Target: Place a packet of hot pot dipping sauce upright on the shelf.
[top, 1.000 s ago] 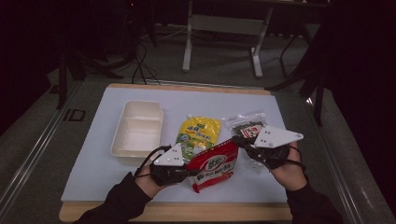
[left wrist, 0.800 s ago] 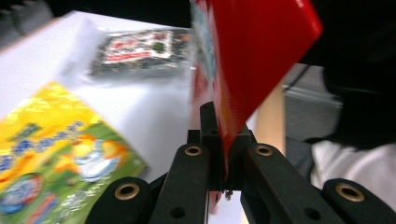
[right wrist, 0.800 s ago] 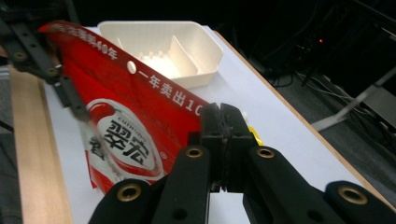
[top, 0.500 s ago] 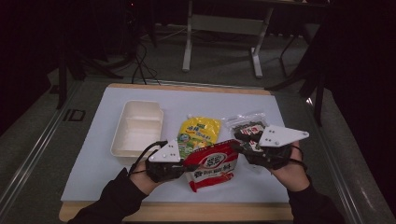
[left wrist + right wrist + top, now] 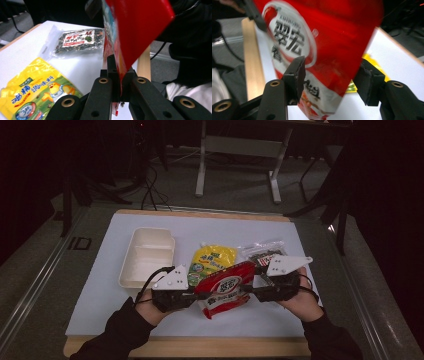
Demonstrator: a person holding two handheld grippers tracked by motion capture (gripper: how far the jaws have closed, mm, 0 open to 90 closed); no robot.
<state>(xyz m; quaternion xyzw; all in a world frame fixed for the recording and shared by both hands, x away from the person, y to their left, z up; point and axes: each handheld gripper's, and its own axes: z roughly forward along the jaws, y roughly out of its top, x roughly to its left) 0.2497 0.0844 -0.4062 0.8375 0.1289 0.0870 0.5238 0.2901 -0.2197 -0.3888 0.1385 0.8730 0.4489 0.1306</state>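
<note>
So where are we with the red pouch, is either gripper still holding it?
Done: the red pouch is lifted off the white mat. In hand: the left gripper is clamped on its edge, while the right gripper has just been opening its jaws, which straddle the pouch without pressing it. Left: the white tray looks empty; the yellow pouch and the clear seed bag lie untouched.

Three snack pouches — red [image 5: 223, 287], yellow [image 5: 214, 259], dark [image 5: 263, 254] — one tray [image 5: 146, 256].
</note>
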